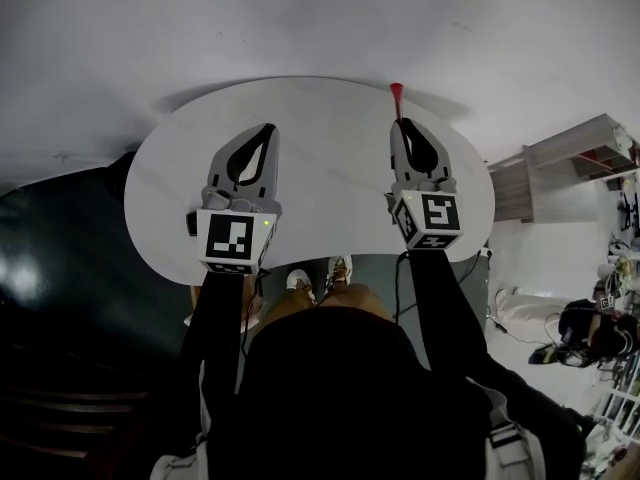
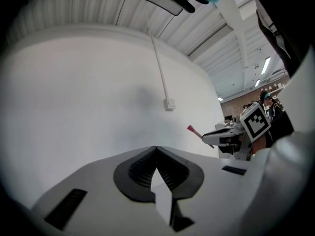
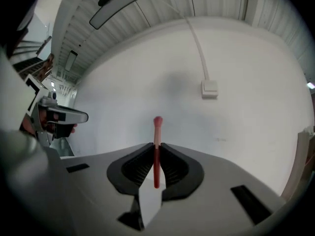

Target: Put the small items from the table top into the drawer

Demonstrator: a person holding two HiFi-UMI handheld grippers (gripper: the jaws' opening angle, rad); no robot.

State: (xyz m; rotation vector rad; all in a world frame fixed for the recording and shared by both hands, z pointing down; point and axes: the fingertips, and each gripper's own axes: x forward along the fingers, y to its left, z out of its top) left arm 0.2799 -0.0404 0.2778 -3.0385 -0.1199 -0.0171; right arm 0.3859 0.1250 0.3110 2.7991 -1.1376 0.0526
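Note:
My right gripper [image 1: 401,121] is held above the far right part of the round white table [image 1: 330,168] and is shut on a thin red stick [image 1: 396,95] with a rounded pink-red tip. The red stick [image 3: 157,127] stands out forward past the right gripper's [image 3: 157,144] closed jaws. My left gripper [image 1: 270,126] hovers over the table's left half, shut with nothing in it; its tips [image 2: 156,148] meet. From the left gripper view the right gripper [image 2: 231,136] and the red stick [image 2: 194,132] show at the right. No drawer is in view.
Both grippers face a white wall with a cable and a wall switch [image 3: 209,88]. A grey shelf unit [image 1: 560,163] stands right of the table, with clutter on the floor beyond it. The person's shoes [image 1: 320,273] show below the table's near edge.

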